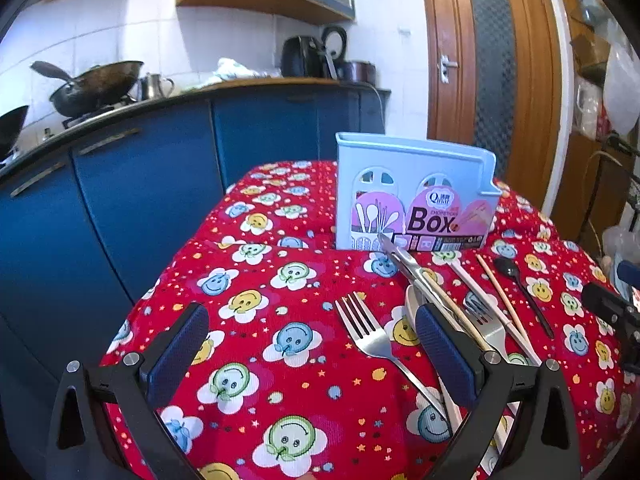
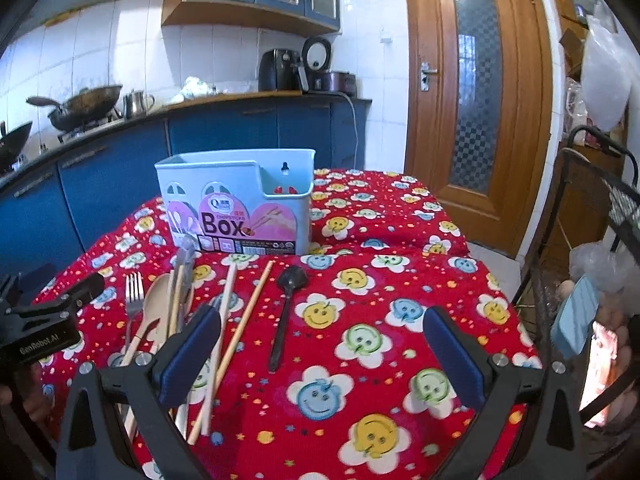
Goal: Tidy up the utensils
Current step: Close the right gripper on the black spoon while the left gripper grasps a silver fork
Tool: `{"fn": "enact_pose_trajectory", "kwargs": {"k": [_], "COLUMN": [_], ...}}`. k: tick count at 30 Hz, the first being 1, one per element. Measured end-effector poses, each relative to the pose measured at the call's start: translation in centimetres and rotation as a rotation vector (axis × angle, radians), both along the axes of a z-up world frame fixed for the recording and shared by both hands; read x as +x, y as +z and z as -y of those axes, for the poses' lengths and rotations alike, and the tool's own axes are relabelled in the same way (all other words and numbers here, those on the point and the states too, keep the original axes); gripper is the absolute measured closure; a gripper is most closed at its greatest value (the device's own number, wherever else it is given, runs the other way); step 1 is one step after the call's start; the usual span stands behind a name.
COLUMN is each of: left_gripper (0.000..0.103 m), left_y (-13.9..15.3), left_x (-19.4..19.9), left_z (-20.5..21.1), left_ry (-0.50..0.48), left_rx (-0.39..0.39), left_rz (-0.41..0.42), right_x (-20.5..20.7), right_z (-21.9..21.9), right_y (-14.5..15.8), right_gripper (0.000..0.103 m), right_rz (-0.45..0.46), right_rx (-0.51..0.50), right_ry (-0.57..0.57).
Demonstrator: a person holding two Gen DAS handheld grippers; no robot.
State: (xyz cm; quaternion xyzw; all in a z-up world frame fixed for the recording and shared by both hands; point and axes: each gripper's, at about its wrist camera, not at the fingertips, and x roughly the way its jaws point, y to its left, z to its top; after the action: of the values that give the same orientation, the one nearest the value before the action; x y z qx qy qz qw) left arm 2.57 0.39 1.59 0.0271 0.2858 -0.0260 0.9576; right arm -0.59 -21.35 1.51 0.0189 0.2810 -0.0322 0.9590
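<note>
Both tongs spread wide, empty — left tongs [image 1: 312, 344] over the silver metal fork [image 1: 370, 336], right tongs [image 2: 322, 346] near the black plastic spoon [image 2: 286, 308]. Pale-blue plastic chopstick box [image 2: 236, 204] upright at the far tabletop [image 2: 360, 360] edge — ready for loading.

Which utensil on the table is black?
The small black spoon, lying alone to the right of the chopstick; the fork is shiny metal, the others pale or wooden.

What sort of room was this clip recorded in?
Most likely a home kitchen: a wok sits on a stove against tiled walls, blue cabinets run under the counter, and a table with a red smiley tablecloth holds a chopsticks box.
</note>
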Motion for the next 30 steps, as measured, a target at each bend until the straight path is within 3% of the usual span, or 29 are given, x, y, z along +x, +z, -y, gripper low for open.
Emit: {"fn": "enact_pose_trajectory", "kwargs": {"k": [5, 7, 12, 18, 24, 30], "left_gripper": [0.007, 0.012, 0.029, 0.043, 0.052, 0.056], "left_y": [0.3, 0.1, -0.8, -1.9, -2.5, -2.7], "left_x": [1.8, 2.8, 5.0, 6.9, 7.7, 8.5], "left_z": [0.3, 0.3, 0.2, 0.5, 1.6, 2.6], "left_ry": [-0.038, -0.047, -0.058, -0.116, -0.125, -0.141], "left_rx": [0.015, 0.011, -0.011, -0.105, -0.104, -0.065], "left_rz": [-0.111, -0.180, -0.344, -0.529, -0.581, -0.582], "right_x": [1.9, 2.7, 4.5, 7.2, 9.9, 10.8], "right_z": [0.8, 0.9, 0.2, -0.2, 1.1, 0.9], "right_y": [0.4, 0.4, 0.3, -0.4, -2.1, -2.2], "right_gripper": [0.001, 0.005, 0.023, 0.046, 0.062, 0.066], "right_rz": [-0.133, -0.183, -0.296, -0.463, -0.604, -0.650], "right_rx": [0.007, 0.004, -0.011, 0.011, 0.089, 0.080], "right_ry": [0.042, 0.064, 0.128, 0.189, 0.173, 0.203]}}
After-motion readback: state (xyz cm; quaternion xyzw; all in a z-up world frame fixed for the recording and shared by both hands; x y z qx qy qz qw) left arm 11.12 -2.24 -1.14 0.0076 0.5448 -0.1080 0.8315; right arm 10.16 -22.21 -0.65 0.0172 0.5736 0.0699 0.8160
